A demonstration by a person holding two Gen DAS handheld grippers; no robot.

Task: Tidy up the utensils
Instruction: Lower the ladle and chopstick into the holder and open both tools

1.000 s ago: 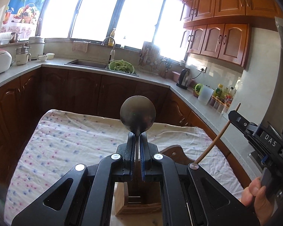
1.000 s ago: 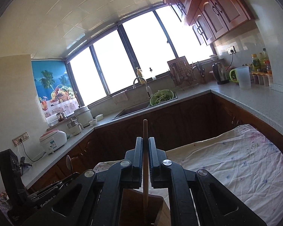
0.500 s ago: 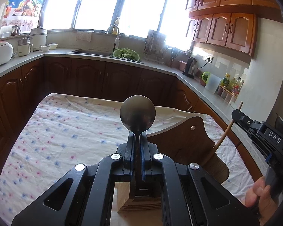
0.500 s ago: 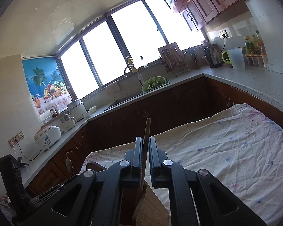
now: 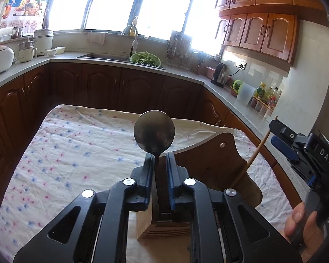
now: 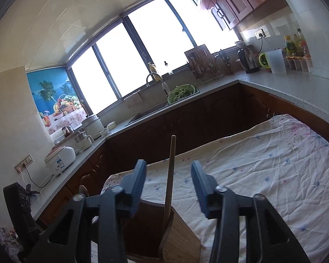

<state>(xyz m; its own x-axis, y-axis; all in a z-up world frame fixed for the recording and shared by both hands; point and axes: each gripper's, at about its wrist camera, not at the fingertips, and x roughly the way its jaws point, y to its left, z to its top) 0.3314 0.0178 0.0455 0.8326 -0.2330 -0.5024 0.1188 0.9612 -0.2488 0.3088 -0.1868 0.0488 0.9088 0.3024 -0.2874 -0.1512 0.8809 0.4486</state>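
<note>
The spoon [image 5: 154, 134] stands up straight in the wooden holder [image 5: 210, 166], with its round bowl at the top and its thin handle going down between the 2 blue pads of the left gripper [image 5: 159, 171]. The jaws of that gripper have just been opening a little, and there is a thin gap on each side of the handle, so the pads do not press it. The chopstick [image 6: 170, 175] also stands in the holder, long way up, and leans a bit to one side. The right gripper [image 6: 168, 188] has just been opening too, and its jaws are now wide apart with the chopstick loose in the middle, touching neither pad. A hand [image 5: 302, 223] holds that gripper at the right edge of the left view. The holder sits at the near end of a table with a flowered cloth [image 5: 76, 153]. Most of the cloth past the holder is bare, all the way to its far edge. Dark brown cabinets [image 5: 98, 87] and a grey counter [image 6: 285, 89] run around the far side and the right side of the table.
</note>
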